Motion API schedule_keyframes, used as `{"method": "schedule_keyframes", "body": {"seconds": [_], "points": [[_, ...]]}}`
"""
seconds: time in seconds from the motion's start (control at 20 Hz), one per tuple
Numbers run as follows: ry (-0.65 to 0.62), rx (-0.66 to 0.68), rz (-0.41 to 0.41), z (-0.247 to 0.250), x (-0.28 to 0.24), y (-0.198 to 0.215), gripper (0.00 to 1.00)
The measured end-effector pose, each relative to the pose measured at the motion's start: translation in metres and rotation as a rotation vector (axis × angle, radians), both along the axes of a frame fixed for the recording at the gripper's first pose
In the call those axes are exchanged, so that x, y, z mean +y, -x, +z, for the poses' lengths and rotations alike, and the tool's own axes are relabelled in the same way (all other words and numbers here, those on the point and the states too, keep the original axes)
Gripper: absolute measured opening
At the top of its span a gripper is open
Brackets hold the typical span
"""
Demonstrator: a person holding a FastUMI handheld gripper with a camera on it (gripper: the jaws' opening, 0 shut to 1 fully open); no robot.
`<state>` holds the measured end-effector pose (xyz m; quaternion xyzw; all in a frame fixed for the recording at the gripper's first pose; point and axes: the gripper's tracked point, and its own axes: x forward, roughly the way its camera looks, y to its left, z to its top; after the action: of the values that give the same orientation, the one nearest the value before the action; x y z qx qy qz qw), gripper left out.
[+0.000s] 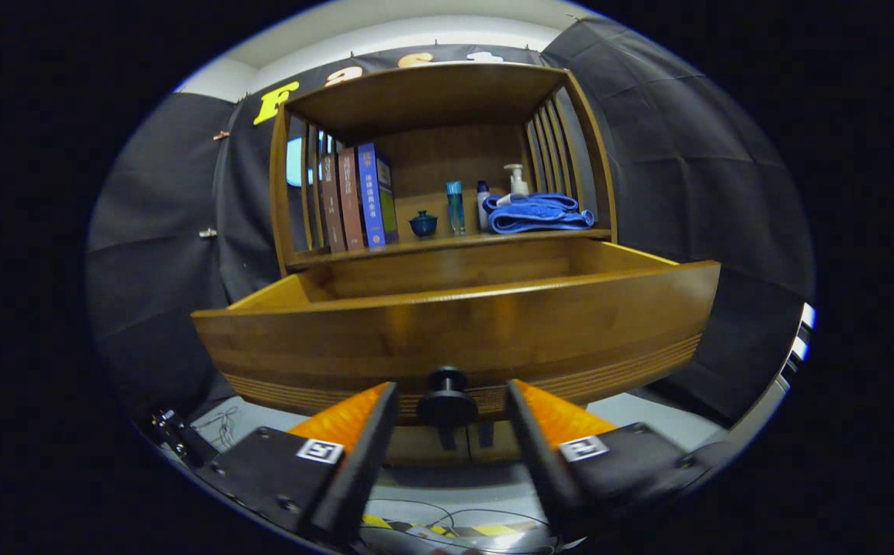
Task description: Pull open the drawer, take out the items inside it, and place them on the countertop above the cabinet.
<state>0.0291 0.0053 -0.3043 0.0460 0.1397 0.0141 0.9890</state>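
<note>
The wooden drawer (pixel 455 324) stands pulled out toward the near side, under the countertop (pixel 447 240). The gripper (pixel 447 420) is spread wide, its fingers flanking the black knob (pixel 447 397) without touching. The drawer looks stiff and fairly heavy; that small round knob is the only handhold, and could slip

Drawer (pixel 455 324) interior hidden behind front.

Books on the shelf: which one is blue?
The blue book is the one nearest the small dark blue cup; the two books left of it are brown. The hand-held gripper is open around the drawer knob.
</note>
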Motion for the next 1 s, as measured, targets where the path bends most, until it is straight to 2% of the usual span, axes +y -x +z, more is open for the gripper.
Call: {"method": "schedule_keyframes", "body": {"seconds": [0.05, 0.25, 0.45, 0.6, 0.8, 1.0], "points": [[0.013, -0.002, 0.005, 0.003, -0.002, 0.002, 1.00], [0.036, -0.030, 0.024, 0.049, -0.002, 0.014, 1.00], [0.045, 0.016, -0.007, 0.087, -0.012, 0.012, 1.00], [0.036, 0.115, -0.002, 0.105, -0.014, -0.001, 1.00], [-0.010, 0.238, 0.001, 0.125, -0.016, -0.040, 1.00], [0.007, 0.409, 0.039, 0.111, -0.004, -0.084, 1.00]]}}
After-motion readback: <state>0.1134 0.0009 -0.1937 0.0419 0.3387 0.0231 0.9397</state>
